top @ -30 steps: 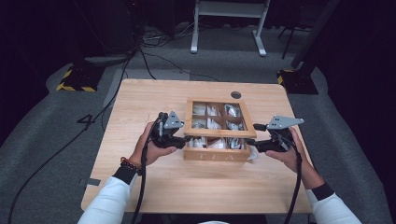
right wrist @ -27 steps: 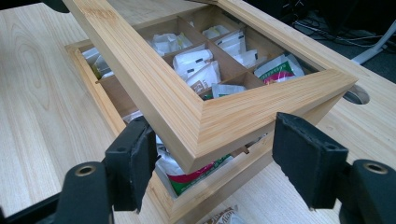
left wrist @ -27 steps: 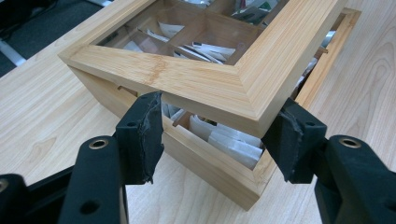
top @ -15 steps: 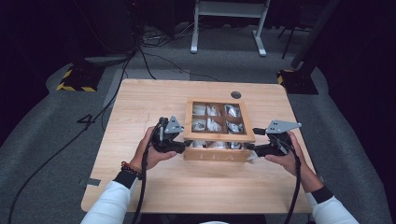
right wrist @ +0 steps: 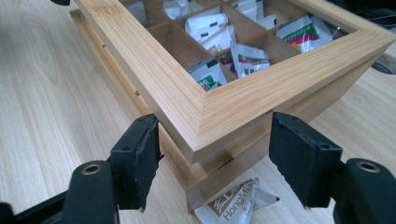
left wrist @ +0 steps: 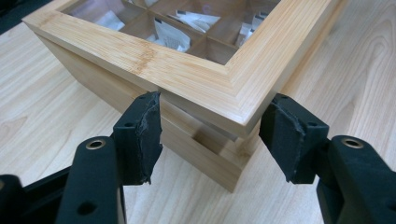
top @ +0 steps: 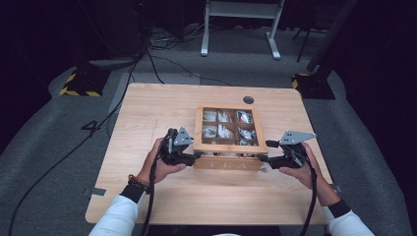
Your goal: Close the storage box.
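The bamboo tea box (top: 229, 140) stands in the middle of the tabletop (top: 147, 113), its glass-paned lid (left wrist: 196, 70) raised slightly off the base at the near edge, so opening is judged to have begun, with the full swing left. Count: one box with nine compartments, several sachets inside, one loose sachet (right wrist: 236, 205) by its near right corner. The left claw (left wrist: 217, 135) and right claw (right wrist: 219, 154) each straddle a near lid corner, jaws wide, gripping nothing; the right claw's jaws have just closed a little.

Overhead view; jaw-mounted close-ups, shared box (top: 229, 140)
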Demonstrator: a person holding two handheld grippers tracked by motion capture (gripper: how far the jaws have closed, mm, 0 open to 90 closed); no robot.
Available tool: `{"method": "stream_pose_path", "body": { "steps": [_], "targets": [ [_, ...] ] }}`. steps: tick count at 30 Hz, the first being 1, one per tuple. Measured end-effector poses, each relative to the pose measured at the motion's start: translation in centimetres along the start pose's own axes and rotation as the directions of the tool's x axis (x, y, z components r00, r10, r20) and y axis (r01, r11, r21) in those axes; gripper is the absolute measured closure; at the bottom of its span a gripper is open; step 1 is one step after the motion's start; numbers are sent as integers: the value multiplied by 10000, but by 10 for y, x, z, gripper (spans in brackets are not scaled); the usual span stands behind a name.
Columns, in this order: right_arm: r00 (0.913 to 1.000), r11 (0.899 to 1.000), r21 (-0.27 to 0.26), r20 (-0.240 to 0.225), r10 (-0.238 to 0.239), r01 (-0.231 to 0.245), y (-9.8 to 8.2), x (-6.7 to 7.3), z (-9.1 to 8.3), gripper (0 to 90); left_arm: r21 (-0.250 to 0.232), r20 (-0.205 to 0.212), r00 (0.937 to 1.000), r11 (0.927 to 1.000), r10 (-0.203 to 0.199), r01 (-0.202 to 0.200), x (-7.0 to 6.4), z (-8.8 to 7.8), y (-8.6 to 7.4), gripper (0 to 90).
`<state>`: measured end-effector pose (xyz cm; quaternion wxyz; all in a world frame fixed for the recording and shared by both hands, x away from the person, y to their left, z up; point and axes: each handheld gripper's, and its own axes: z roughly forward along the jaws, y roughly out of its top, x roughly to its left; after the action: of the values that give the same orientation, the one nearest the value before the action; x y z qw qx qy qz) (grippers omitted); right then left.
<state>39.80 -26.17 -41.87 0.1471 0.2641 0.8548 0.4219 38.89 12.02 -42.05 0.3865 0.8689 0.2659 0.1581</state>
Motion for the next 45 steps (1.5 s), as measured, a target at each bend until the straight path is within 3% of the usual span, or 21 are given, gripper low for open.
{"method": "stream_pose_path", "body": {
  "steps": [7, 11, 22, 32, 45],
  "targets": [
    [9999, 9991, 406, -23, -104, 105, -4, 2, 5, 340, 275, 77, 10000, 9996, 53, -55, -3, 4, -4, 379],
    [9999, 9999, 60, -99, 97, -97, -5, 1, 0, 375, 744, -62, 9994, 9967, 328, -323, -6, 11, -7, 376],
    [9993, 9995, 295, -349, 142, -132, -9, 0, 7, 368, 616, 14, 9999, 9980, 156, -157, -6, 13, -11, 375],
    [9997, 9996, 281, -233, 24, -17, -10, 2, 6, 366, 557, -38, 9998, 9983, 187, -185, -7, 12, -12, 377],
    [9982, 9973, 418, -59, -598, 600, -6, 7, 3, 277, 603, -498, 9985, 9980, 220, -190, -10, 6, -8, 239]
  ]
}}
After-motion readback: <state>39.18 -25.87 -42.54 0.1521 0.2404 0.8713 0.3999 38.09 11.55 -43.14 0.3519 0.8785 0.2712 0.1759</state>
